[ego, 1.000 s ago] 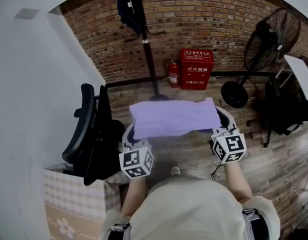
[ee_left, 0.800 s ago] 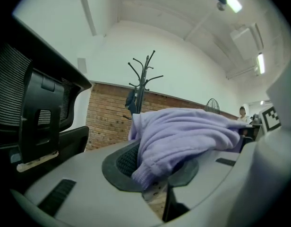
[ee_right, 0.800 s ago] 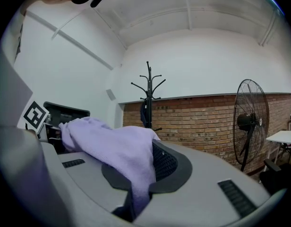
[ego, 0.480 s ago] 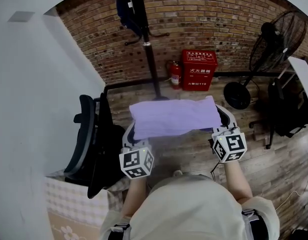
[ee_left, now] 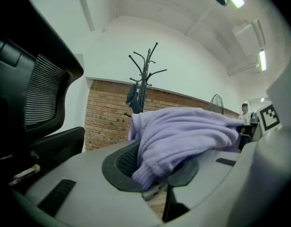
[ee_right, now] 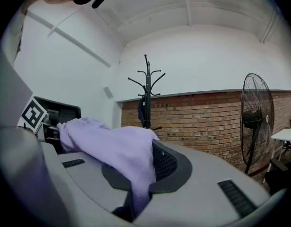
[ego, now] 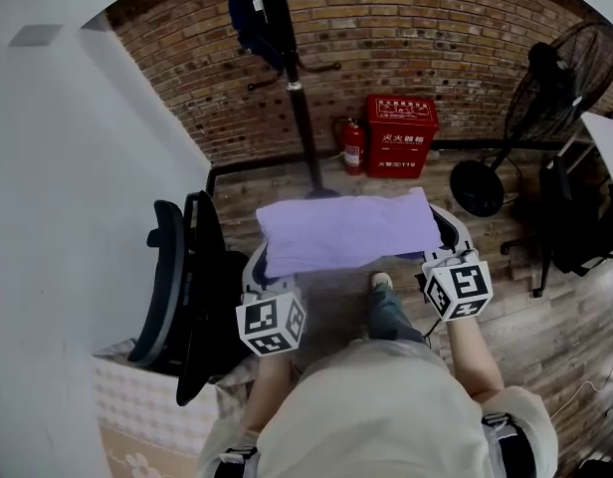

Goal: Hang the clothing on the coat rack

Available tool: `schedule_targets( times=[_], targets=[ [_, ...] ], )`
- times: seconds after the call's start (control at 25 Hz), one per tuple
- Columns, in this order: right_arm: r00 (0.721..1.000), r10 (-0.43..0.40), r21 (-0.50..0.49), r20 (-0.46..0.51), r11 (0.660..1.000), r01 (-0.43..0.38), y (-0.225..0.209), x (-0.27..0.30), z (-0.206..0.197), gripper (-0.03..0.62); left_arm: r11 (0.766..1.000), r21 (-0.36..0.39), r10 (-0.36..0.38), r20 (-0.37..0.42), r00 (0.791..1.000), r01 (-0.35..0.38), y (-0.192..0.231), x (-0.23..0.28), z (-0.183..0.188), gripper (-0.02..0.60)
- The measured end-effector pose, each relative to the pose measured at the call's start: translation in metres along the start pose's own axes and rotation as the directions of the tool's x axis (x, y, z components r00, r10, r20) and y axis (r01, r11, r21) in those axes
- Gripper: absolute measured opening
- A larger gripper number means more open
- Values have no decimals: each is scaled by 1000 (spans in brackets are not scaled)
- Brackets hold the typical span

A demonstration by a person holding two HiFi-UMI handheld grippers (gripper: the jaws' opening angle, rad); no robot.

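Observation:
A lilac garment is stretched flat between my two grippers at waist height. My left gripper is shut on its left edge; the cloth bunches over the jaws. My right gripper is shut on the right edge, where the fabric drapes down into the jaws. The black coat rack stands ahead against the brick wall, with a dark blue item hanging on it. The rack shows beyond the cloth in the left gripper view, and the rack also in the right gripper view.
A black office chair stands close at my left beside a checked box. A red cabinet and fire extinguisher sit by the wall. A standing fan and a dark chair are at the right.
I have stepped forward toward the rack; a foot now shows below the garment. The office chair and box slid back in view. Both grippers keep the same hold on the cloth.

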State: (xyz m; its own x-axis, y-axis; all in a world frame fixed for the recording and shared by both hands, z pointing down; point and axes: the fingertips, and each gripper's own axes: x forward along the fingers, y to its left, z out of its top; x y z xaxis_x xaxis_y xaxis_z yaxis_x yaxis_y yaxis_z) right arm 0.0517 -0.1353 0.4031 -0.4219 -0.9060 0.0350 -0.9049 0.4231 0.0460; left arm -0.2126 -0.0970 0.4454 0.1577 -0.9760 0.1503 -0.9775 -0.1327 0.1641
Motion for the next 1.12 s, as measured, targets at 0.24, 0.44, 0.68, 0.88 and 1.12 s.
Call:
schedule_targets(
  times=[0.24, 0.44, 0.68, 0.88, 1.12],
  targets=[
    [1000, 26, -5, 14, 1000, -26, -19, 38, -1, 21, 1000, 0, 24, 18, 1000, -24, 3, 34, 5, 71],
    [998, 62, -24, 24, 998, -61, -39, 84, 5, 21, 998, -3, 57, 30, 998, -57, 7, 75, 15, 71],
    [995, 94, -27, 27, 995, -93, -69, 139, 15, 21, 996, -16, 87, 30, 996, -87, 6, 125, 28, 71],
    [992, 118, -29, 38, 993, -117, -92, 181, 25, 21, 994, -11, 110, 31, 993, -109, 7, 165, 43, 71],
    [984, 167, -36, 55, 986, -165, -113, 227, 35, 21, 989, -10, 148, 51, 988, -147, 9, 204, 58, 71]
  ],
)
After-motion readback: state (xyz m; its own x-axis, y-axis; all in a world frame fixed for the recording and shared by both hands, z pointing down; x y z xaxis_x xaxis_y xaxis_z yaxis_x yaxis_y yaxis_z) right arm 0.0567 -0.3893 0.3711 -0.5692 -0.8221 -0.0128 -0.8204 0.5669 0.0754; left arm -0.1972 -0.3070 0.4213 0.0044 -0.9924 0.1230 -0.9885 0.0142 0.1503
